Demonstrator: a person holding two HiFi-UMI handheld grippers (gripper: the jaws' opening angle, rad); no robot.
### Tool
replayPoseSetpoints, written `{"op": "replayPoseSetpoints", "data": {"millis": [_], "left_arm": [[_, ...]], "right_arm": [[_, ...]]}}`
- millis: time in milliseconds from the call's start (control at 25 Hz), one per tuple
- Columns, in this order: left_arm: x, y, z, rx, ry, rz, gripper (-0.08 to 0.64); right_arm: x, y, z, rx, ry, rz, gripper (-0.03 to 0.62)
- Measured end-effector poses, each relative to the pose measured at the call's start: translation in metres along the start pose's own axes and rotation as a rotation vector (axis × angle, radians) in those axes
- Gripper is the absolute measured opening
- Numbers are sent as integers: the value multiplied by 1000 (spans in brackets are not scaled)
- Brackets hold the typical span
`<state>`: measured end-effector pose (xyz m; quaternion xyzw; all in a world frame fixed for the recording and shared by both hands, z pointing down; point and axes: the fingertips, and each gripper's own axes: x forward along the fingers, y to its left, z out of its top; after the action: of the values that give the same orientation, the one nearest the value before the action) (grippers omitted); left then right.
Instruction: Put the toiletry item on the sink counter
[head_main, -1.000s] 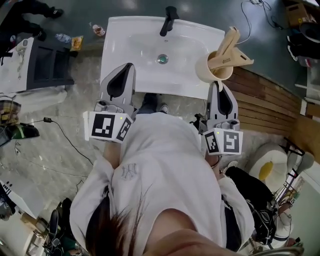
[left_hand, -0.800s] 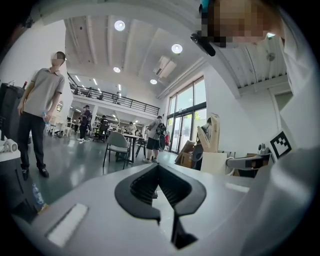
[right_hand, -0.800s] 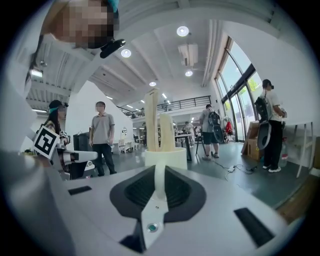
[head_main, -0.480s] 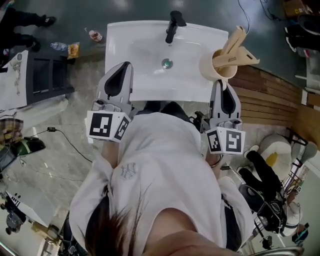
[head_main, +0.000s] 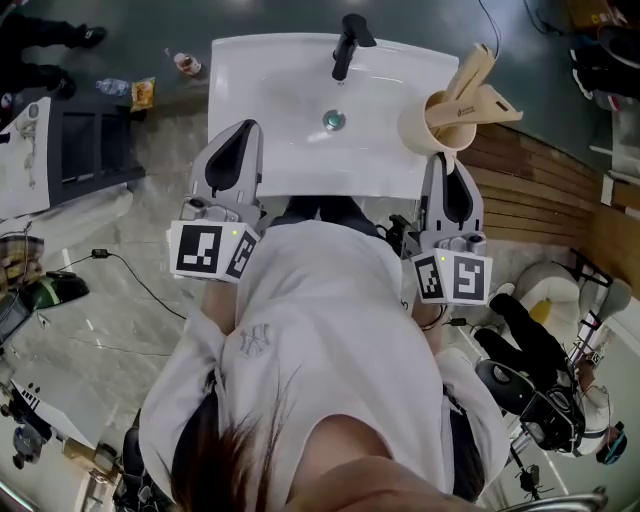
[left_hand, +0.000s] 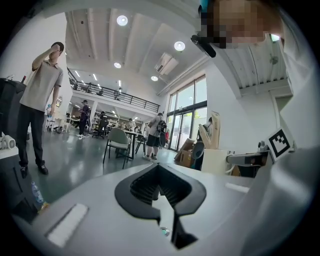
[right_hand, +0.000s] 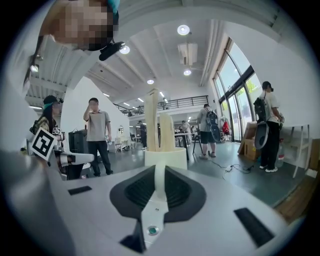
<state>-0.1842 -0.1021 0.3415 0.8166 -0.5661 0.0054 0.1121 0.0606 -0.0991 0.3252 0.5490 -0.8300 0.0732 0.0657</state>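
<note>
A beige cup (head_main: 432, 128) with tall beige pieces (head_main: 470, 85) standing in it sits at the right edge of the white sink counter (head_main: 270, 90). I cannot tell whether it rests on the counter. My right gripper (head_main: 441, 166) is shut on the cup's cream handle (right_hand: 159, 180), and the cup (right_hand: 165, 157) stands just past its jaws. My left gripper (head_main: 244, 130) hovers over the counter's front left part. Its jaws (left_hand: 158, 167) meet at the tips with nothing between them.
A black faucet (head_main: 345, 45) stands at the back of the basin, with the drain (head_main: 333, 120) in front of it. Small bottles (head_main: 185, 62) and a dark shelf unit (head_main: 90, 150) are on the floor at left; wooden planks (head_main: 530, 200) lie at right. A person (left_hand: 42, 95) stands beyond the counter.
Both grippers have moved a little forward toward the sink, the cup going with the right one. Over the last half second they have stayed almost still.
</note>
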Motion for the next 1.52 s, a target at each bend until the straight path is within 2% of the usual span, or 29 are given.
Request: {"op": "replayPoseSetpoints", "data": {"millis": [600,920,1240,1520], "left_arm": [[17,-25,10,5,-23,30,8],[26,-29,14,11,-24,26,8],[38,-37,14,13,-21,6,8],[44,-33,16,29,-23,32,8]], "right_arm": [[5,-29,9,-10,-13,39,38],[8,-38,11,-8,-21,35,38],[22,-58,14,-51,-41,7,38],[49,-82,0,-82,-54,-8,38]]}}
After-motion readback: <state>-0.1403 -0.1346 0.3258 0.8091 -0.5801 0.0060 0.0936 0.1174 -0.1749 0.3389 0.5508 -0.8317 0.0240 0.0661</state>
